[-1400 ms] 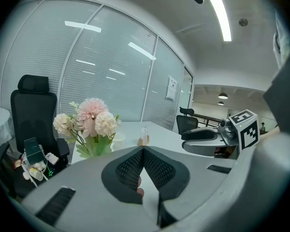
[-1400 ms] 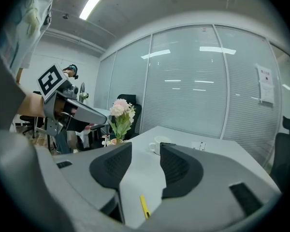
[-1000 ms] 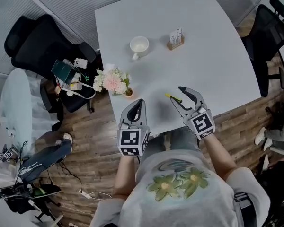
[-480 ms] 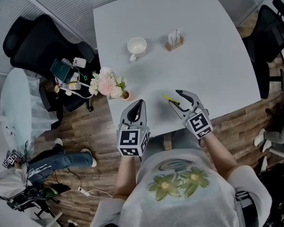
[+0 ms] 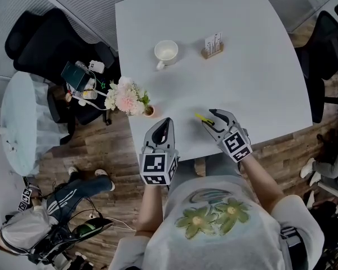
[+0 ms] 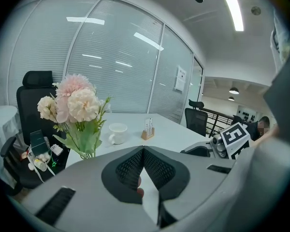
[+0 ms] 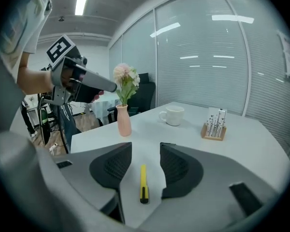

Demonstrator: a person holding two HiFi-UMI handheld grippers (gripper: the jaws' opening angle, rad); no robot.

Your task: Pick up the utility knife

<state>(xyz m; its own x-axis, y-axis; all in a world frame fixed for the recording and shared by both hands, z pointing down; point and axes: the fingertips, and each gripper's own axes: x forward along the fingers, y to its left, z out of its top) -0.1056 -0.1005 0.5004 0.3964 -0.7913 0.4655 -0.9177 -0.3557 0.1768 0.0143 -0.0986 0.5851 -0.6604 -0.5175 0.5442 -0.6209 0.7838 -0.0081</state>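
The utility knife (image 5: 203, 117), yellow with a dark end, lay flat on the white table (image 5: 242, 66) close to its near edge. The right gripper (image 5: 209, 117) hung over it with its jaws spread wide. In the right gripper view the knife (image 7: 143, 182) lay lengthwise in the gap between the two pads, clear of both, so the right gripper (image 7: 146, 147) had hold of nothing. The left gripper (image 5: 167, 121) was held at the near edge of the table, well apart from the knife. In its own view the left gripper (image 6: 143, 150) had its jaws pressed together at the tips, gripping nothing. Farther back on the table stood a vase of flowers (image 5: 128, 97) at the left edge, a white cup (image 5: 165, 53) and a small wooden holder (image 5: 212, 46).
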